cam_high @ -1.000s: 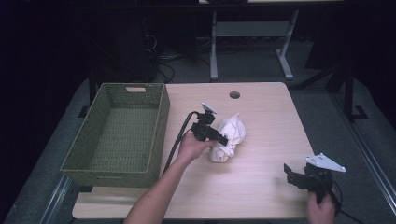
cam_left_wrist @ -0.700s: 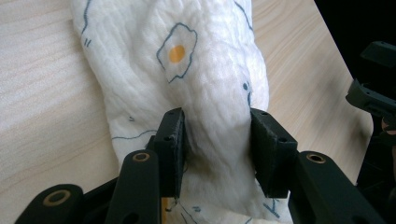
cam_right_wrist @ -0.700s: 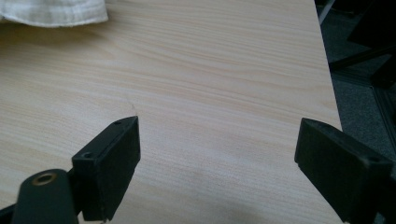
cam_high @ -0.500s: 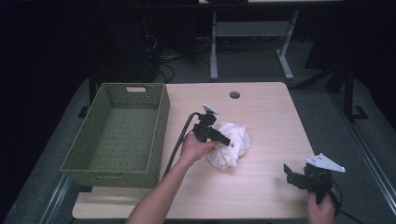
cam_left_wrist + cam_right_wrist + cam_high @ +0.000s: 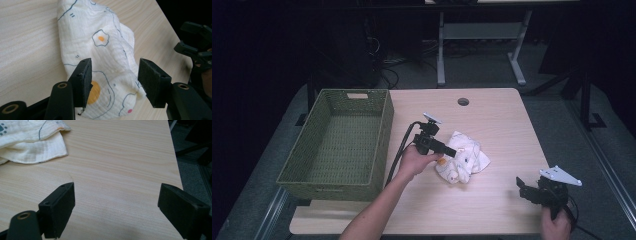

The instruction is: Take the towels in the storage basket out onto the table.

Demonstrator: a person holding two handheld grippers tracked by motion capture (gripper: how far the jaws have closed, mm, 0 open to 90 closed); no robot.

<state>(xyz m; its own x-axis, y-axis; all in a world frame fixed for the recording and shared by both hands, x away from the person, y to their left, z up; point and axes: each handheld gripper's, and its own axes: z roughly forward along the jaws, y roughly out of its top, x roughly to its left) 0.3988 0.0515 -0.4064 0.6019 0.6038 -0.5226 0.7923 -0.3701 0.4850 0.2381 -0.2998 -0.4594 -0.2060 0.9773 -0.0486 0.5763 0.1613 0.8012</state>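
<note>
The crumpled white cloth [image 5: 463, 159] with its fried-egg print lies bunched just below the centre of the high view, on the bare tabletop [image 5: 497, 120] and to the right of the green woven basket [image 5: 337, 142], near it but not touching. The left tongs [image 5: 451, 152] hang over the cloth's left edge. In the left gripper view the left tongs [image 5: 113, 81] have just been opening — the cloth sits between the two pads, yet neither pad presses on it, so it is released. The right tongs [image 5: 526, 186] wait at the lower right of the high view, well apart from the cloth. In the right gripper view the right tongs [image 5: 116, 206] stand wide over bare wood, holding nothing, with the cloth at the upper left of that frame.

The step in hand looks like taking a fresh hold on the cloth. To do it well, the left tongs should probably drop onto a thick fold rather than a loose edge — a thin layer may slip out when lifted — and close fully before any move toward the basket.
</note>
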